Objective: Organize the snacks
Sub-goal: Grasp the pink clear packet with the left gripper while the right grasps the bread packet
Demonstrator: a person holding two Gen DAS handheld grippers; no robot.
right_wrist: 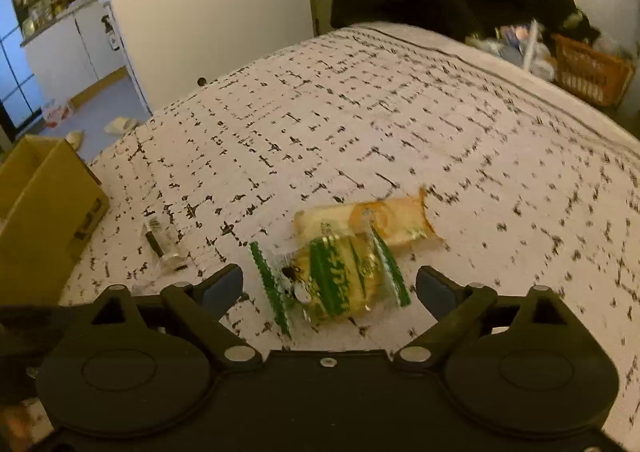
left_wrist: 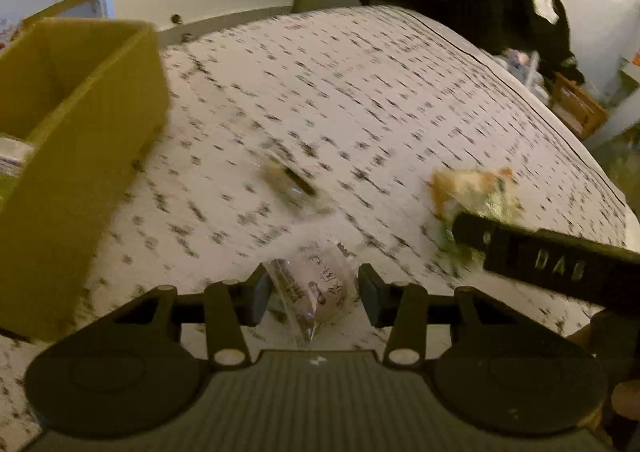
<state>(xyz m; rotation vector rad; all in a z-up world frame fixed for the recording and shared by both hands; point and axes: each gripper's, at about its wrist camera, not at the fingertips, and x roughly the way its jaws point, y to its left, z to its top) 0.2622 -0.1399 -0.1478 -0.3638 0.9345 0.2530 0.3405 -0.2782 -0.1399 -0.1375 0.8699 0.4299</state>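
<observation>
A pink snack [left_wrist: 316, 288] lies between the parted fingers of the left tool [left_wrist: 312, 290], not yet clamped. The green snack [right_wrist: 332, 280] lies on the counter [right_wrist: 400, 124] between the right tool's [right_wrist: 330, 284] wide-apart fingers, long axis crosswise. The box [left_wrist: 72, 156] stands far left, nearer the left tool.

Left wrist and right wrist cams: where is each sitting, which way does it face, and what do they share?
Left wrist: on the left gripper, low over the patterned tabletop, facing a clear-wrapped snack between its open fingers; the right gripper's finger crosses at right.
Right wrist: on the right gripper, facing the green-striped snack and orange snack; own open fingers show.
Shared: cardboard box at left, small clear packet, both snacks.
</observation>
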